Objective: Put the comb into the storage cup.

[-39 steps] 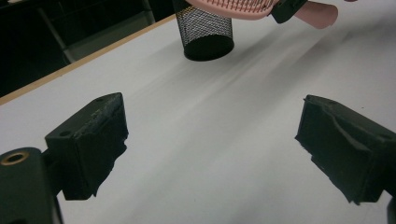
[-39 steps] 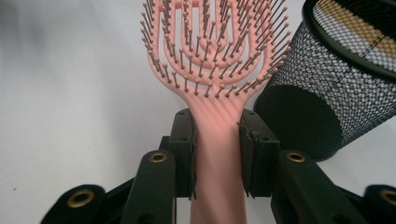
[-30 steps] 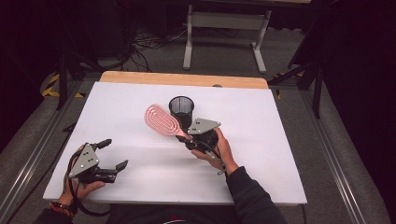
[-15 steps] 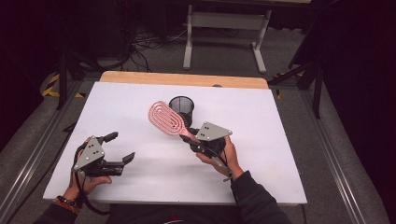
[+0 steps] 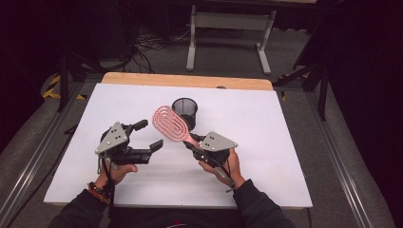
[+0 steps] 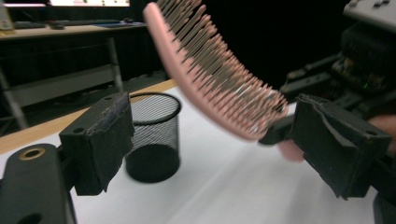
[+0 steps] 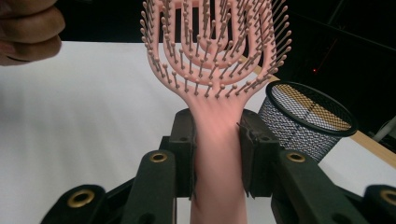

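A pink vented hairbrush [image 5: 168, 123] is held above the white table [image 5: 285, 142], its head tilted up and to the left. My right gripper [image 5: 191, 142] is shut on its handle; in the right gripper view [image 7: 217, 149] both pads press the handle below the bristled head [image 7: 215, 51]. My left gripper [image 5: 149, 134] is open to the left of the brush head. Its jaws have just been closing a little and grip nothing. In the left gripper view [image 6: 215, 140] the brush [image 6: 210, 79] slants just beyond the fingertips. A black mesh cup [image 5: 184, 110] stands upright behind the brush.
The table's far edge is a wooden strip [image 5: 185, 80]. Beyond it a metal stand [image 5: 228, 28] and cables lie on the floor. Fingers of the person's left hand [image 7: 28, 28] show at the top left of the right gripper view.
My left gripper has risen and moved right, toward the brush head. The right gripper, still holding the brush, has shifted a little to the right.
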